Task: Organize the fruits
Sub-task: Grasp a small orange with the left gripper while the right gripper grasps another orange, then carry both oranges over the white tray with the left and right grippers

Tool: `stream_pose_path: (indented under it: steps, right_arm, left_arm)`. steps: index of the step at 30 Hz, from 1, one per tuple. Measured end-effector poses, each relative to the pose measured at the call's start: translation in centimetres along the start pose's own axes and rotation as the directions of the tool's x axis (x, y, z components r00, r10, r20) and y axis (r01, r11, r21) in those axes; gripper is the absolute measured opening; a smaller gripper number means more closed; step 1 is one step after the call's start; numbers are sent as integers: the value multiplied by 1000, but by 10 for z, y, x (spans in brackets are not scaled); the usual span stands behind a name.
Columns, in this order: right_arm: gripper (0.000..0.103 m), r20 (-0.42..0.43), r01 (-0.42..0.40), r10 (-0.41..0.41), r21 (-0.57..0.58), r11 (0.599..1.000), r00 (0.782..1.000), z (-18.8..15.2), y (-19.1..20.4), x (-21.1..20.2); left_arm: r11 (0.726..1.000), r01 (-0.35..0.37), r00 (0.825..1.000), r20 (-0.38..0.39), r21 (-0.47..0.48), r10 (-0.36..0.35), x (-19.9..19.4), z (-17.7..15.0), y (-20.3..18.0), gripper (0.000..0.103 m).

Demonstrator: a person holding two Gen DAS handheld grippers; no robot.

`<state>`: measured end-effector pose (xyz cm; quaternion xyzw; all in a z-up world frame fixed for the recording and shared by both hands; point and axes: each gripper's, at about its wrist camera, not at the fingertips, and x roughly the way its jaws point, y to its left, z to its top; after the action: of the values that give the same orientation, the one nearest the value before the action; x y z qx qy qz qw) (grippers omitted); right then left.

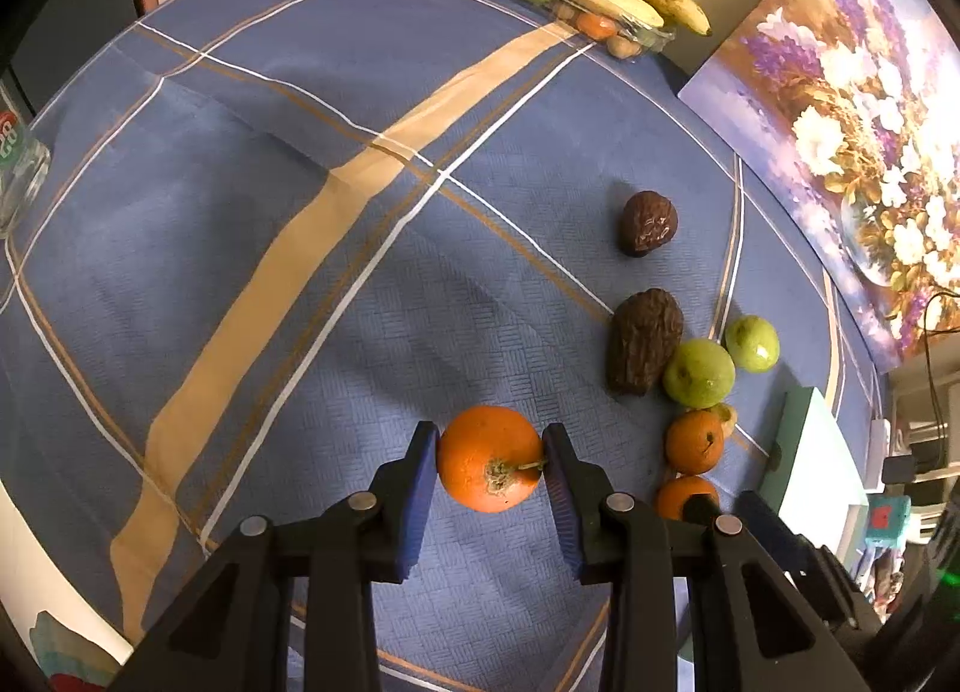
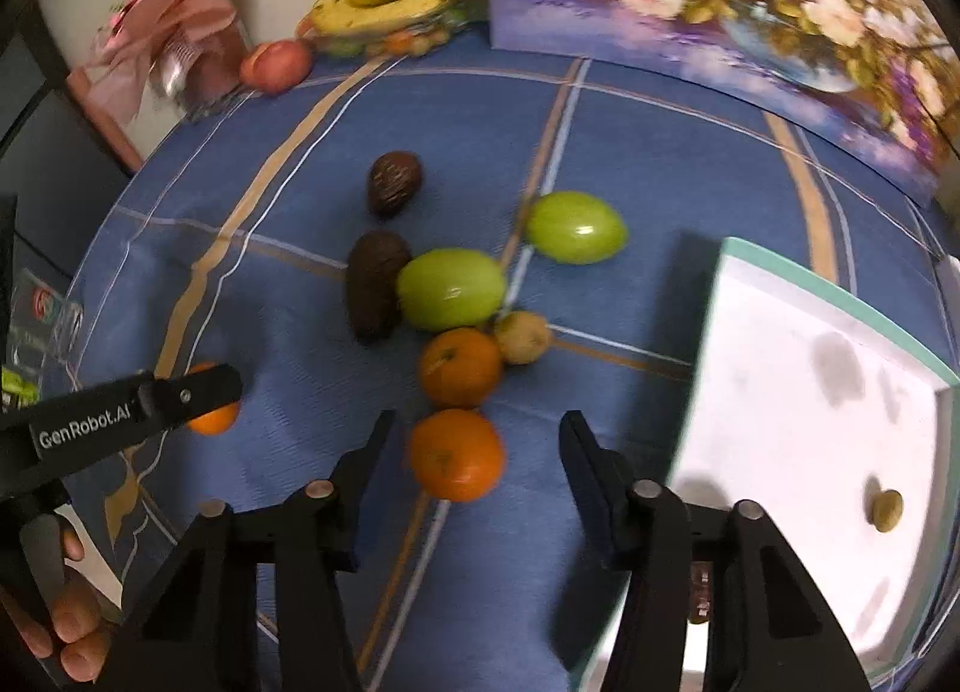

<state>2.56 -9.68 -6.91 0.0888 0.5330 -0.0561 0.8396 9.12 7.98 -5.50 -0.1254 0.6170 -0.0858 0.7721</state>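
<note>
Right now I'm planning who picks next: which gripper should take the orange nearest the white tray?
Right. The right gripper is open with that orange already between its fingers, beside the white tray. The left gripper is shut on another orange.

the only clear lettering is "genrobot.ai", white on the black side of the left gripper (image 2: 211,395), seen from the right wrist camera. a glass jar (image 1: 18,170) at the left edge of the table carries a red and green label with white figures, cut off and too distorted to read. the same label in the right view is too blurred to read.
</note>
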Motion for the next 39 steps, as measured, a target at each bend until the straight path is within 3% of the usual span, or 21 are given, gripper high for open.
stream_pose_path:
  steps: [10, 19, 30, 39]
  right_arm:
    - [41, -55, 46, -49, -48, 998, 997, -4, 11, 22]
    - [40, 9, 23, -23, -19, 1000, 1000, 0, 3, -4]
    - [40, 73, 55, -64, 118, 991, 995, 9, -45, -42]
    - [40, 65, 131, -154, 268, 954, 986, 16, -102, -57]
  left_arm:
    - [1000, 2, 1000, -13, -4, -2, 9, 3, -3, 37]
    - [1000, 23, 1000, 19, 19, -23, 3, 3, -14, 38]
    - [988, 76, 994, 62, 138, -85, -11, 1, -66, 37]
    - [951, 113, 991, 43, 286, -131, -6, -6, -135, 38]
